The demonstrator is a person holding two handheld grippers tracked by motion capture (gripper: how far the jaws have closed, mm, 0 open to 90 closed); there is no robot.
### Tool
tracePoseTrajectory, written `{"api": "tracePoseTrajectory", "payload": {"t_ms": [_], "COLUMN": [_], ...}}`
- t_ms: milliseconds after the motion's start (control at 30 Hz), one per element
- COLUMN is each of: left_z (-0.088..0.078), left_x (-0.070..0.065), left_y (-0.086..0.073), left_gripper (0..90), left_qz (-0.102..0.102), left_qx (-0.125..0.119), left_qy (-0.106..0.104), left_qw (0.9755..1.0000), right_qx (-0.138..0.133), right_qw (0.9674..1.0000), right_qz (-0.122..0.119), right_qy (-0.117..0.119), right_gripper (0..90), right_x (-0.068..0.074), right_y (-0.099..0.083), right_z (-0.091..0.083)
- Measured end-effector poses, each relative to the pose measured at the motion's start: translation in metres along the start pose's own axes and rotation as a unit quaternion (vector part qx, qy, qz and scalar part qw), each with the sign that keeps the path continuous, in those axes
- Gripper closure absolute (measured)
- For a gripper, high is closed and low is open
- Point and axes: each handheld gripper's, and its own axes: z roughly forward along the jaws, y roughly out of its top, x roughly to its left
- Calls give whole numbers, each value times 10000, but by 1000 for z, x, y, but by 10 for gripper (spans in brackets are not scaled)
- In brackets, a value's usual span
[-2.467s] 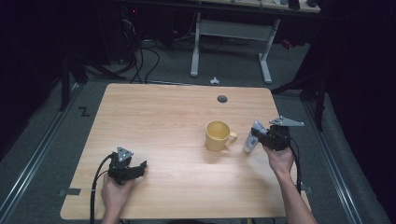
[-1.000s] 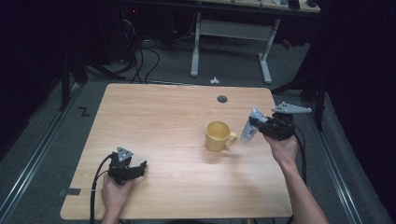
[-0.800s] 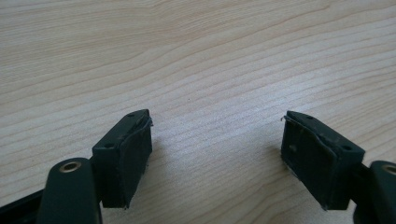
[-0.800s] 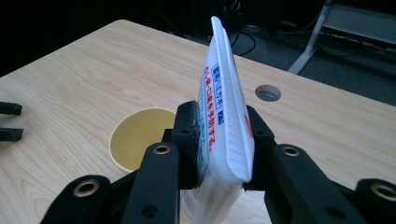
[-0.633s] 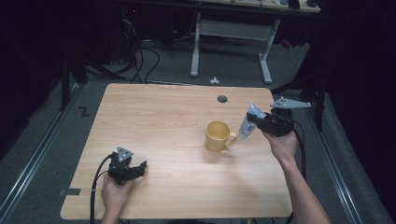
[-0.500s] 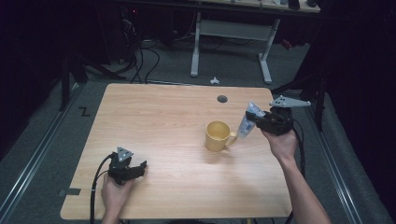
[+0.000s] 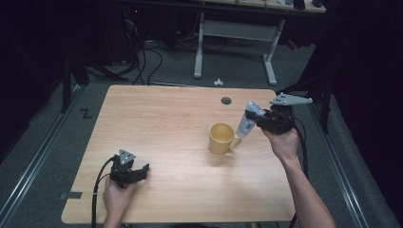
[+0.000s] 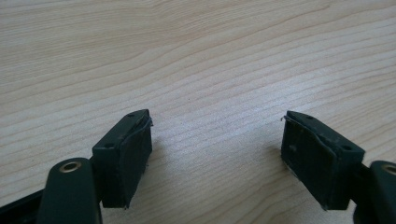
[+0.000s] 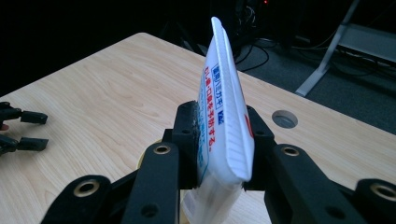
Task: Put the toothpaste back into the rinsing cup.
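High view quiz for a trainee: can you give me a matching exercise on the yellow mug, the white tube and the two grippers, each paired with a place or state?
Things:
1. yellow ceramic mug
2. white plastic tube
3. left gripper
4. round grommet hole

States or places:
A. jaws open, nothing between them
B. clamped in the right gripper
C. near the table's far edge
D. standing upright on the wooden table

Pairs: 1-D, 2-B, 3-A, 4-C

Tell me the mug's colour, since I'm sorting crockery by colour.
Yellow; the mug shows best in the high view.
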Motion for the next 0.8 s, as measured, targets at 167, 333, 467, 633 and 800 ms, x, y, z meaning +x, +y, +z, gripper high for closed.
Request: {"api": "tracePoseTrajectory", "payload": {"t_ms": [167, 333, 467, 633, 800], "left_z": [0, 0, 0, 0, 0], "left_x": [0, 0, 0, 0, 0], "left_y": [0, 0, 0, 0, 0], "left_gripper": [247, 247, 247, 247, 247], "left_qz": [0, 1, 0, 0, 1], "left_qx": [0, 0, 0, 0, 1], "left_qy": [0, 0, 0, 0, -1], "left_qw": [10000, 10000, 10000, 10000, 10000], "right_qx": [-2, -22, -23, -19, 10], "right_qw": [10000, 9999, 9999, 9998, 9997], "right_qz": [-43, -78, -107, -113, -109], "right_qy": [41, 89, 134, 177, 198], "right_gripper": [724, 724, 724, 724, 725], "right_x": [4, 6, 8, 11, 12], "right_y": [4, 7, 10, 12, 13], "right_z": [2, 5, 8, 13, 17]}}
